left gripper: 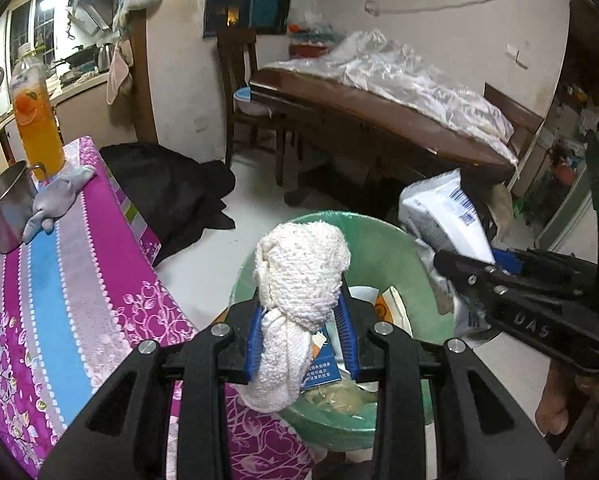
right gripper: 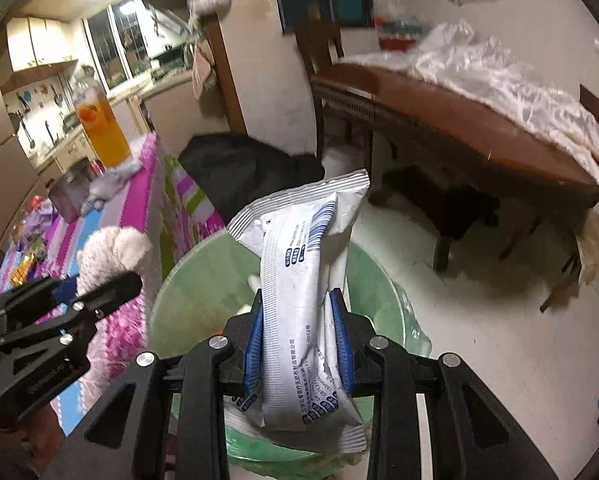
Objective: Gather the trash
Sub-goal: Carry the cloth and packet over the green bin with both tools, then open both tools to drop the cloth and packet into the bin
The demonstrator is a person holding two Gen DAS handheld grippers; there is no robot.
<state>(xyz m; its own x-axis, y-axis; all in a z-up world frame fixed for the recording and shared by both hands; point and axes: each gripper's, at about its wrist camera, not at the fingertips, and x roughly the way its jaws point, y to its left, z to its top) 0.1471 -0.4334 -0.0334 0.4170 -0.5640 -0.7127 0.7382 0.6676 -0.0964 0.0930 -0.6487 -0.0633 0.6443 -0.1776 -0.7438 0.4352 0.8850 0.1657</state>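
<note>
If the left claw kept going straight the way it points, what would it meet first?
Probably the green-lined trash bin: the left claw, shut on a white rag, points at its open mouth. Depth is unclear in the fisheye view.

Orange drink bottle (left gripper: 35,120) upright at far end of worktop with pink floral cloth (left gripper: 79,272). Steel mug (left gripper: 7,208) near bottle, grey plush toy (left gripper: 57,200) lying beside mug. Black cloth heap (left gripper: 171,192) on floor. Brown wooden table (left gripper: 363,120) behind, crumpled white plastic sheet (left gripper: 411,80) on top.

White packet (right gripper: 299,300) hides the bin's (right gripper: 171,280) contents — wooden table (right gripper: 459,120) runs off-frame.
</note>
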